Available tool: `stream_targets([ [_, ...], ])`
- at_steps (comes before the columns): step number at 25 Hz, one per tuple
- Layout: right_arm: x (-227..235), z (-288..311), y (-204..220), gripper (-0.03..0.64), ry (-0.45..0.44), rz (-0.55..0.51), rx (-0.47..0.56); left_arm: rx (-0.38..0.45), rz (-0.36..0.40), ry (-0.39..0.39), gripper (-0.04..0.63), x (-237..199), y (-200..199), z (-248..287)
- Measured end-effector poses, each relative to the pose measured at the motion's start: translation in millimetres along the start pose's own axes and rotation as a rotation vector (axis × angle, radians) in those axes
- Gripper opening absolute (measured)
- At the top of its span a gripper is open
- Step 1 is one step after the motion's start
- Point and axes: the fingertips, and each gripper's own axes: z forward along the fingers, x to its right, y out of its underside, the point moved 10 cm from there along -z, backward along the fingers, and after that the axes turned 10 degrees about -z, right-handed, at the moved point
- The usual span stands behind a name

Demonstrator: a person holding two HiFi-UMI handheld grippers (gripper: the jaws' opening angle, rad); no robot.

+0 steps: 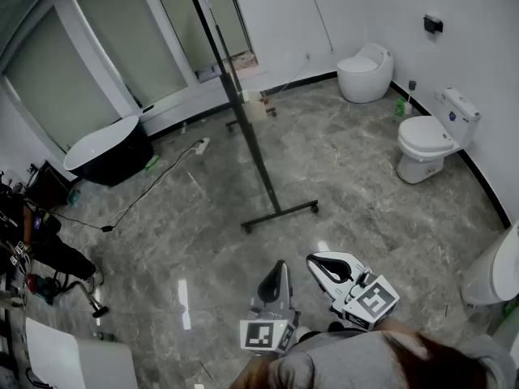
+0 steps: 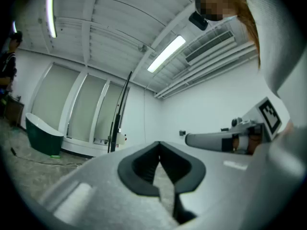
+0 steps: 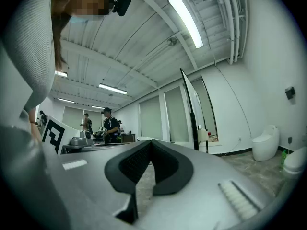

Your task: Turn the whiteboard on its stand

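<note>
The left gripper has its jaws pressed together, the ribbed black pads meeting at the tips with nothing between them. The right gripper is closed the same way and is empty too. Both have smooth grey-white shells. Well ahead of them, on the glossy, grey-veined floor, stands the whiteboard. It is seen edge-on (little more than a thin dark line) and rises tilted from a slim black footed base. Beyond it are an oval black bathtub with a white inside and a rounded white toilet by the right wall.
</note>
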Motion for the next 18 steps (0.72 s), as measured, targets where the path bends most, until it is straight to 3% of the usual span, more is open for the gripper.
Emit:
stream_targets([
  [18,7.3,-2.3,-1.2,0.006,0.019,0.021,0.026,-0.009,-0.003,-0.006,0.0,2.2,3.4,7.3],
])
